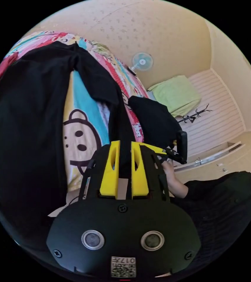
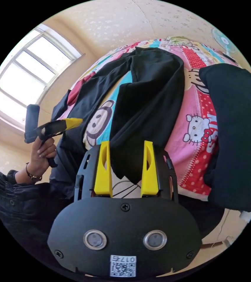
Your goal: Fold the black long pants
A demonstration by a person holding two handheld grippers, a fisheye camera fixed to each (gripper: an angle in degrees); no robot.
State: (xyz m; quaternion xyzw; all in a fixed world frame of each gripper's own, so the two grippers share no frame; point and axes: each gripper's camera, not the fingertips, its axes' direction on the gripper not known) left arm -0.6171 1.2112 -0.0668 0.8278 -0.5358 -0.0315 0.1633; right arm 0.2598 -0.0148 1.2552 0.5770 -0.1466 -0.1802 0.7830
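The black long pants point(image 1: 22, 132) lie spread over a cartoon-print bedsheet point(image 1: 84, 129), legs apart. My left gripper point(image 1: 125, 145) has its yellow jaws nearly together, pinching the end of one black leg. In the right gripper view the pants point(image 2: 149, 100) run up the bed, and my right gripper point(image 2: 126, 147) stands open with a leg end lying between its wide-apart jaws, not pressed. A hand holds the right gripper point(image 1: 168, 152) just right of the left jaws. The left gripper point(image 2: 63, 124) is at the pants' left edge, held by a hand.
A second dark garment point(image 2: 237, 132) is heaped on the bed at the right, also dark garment point(image 1: 154, 120). A red cloth point(image 2: 75, 91) lies by the pants. A fan point(image 1: 142, 61), a green cloth point(image 1: 178, 94) and a window point(image 2: 28, 79) surround the bed. The person's dark sleeve point(image 2: 10, 188) is close.
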